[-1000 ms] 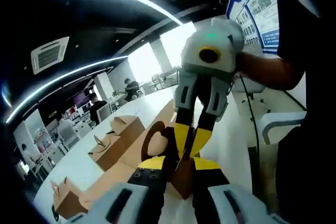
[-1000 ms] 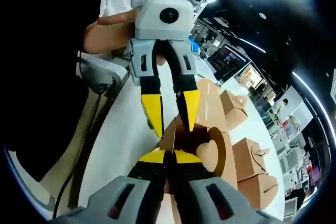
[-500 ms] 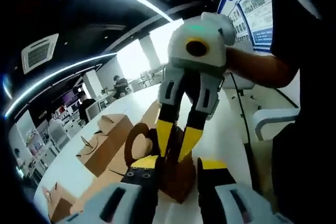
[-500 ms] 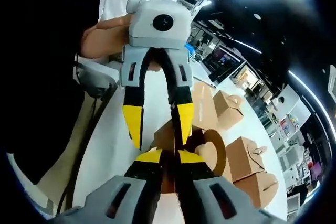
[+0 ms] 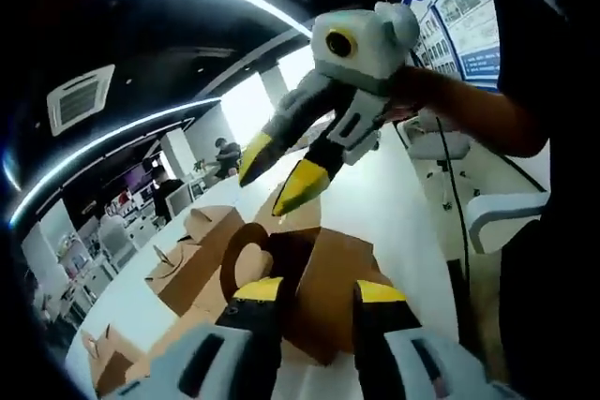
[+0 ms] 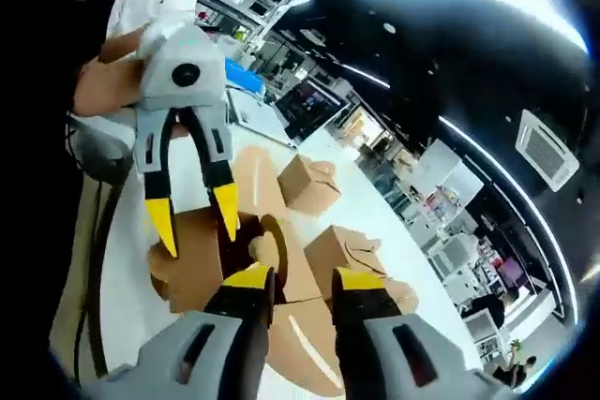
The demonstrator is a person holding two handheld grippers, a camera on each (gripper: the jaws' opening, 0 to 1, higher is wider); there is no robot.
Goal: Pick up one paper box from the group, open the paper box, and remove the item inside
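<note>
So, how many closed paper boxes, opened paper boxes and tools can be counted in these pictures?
Closed paper boxes: 3
Opened paper box: 1
Tools, left tool and right tool: 2
Total: 6

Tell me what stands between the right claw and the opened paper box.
Nothing visible does. The right claw hangs open just short of the opened box, with only air between its tips and the raised flap. The left claw, also open, sits at the box's far side. The other boxes lie beyond.
</note>
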